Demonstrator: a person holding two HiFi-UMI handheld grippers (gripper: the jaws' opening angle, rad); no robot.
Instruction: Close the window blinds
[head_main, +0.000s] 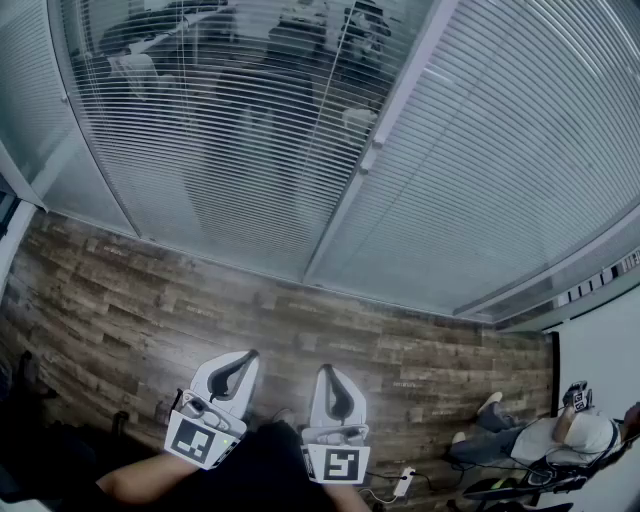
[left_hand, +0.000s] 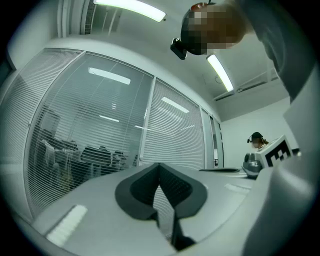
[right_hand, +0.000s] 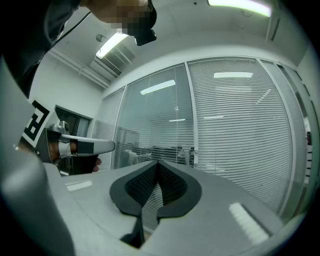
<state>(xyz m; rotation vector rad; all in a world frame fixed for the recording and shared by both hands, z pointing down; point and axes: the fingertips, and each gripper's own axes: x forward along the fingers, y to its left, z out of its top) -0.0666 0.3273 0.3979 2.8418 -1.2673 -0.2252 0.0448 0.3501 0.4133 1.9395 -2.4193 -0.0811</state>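
The glass wall carries white slatted blinds. On the left pane the blinds (head_main: 230, 120) have their slats turned open, and an office shows through them. The blinds on the right pane (head_main: 500, 150) look closed. A white post (head_main: 385, 120) divides the two panes, with a small white knob (head_main: 366, 160) on it. My left gripper (head_main: 245, 357) and right gripper (head_main: 327, 370) hang low, side by side over the floor and well short of the glass. Both are shut with nothing in them. The left gripper view (left_hand: 160, 164) and the right gripper view (right_hand: 159, 162) each show the jaws meeting at the tip, pointing at the blinds.
Dark wooden floor (head_main: 150, 300) runs up to the base of the glass wall. A person (head_main: 560, 435) sits low at the far right. A white power strip (head_main: 403, 483) lies on the floor near my right gripper. More blinds (head_main: 25, 90) cover the far-left pane.
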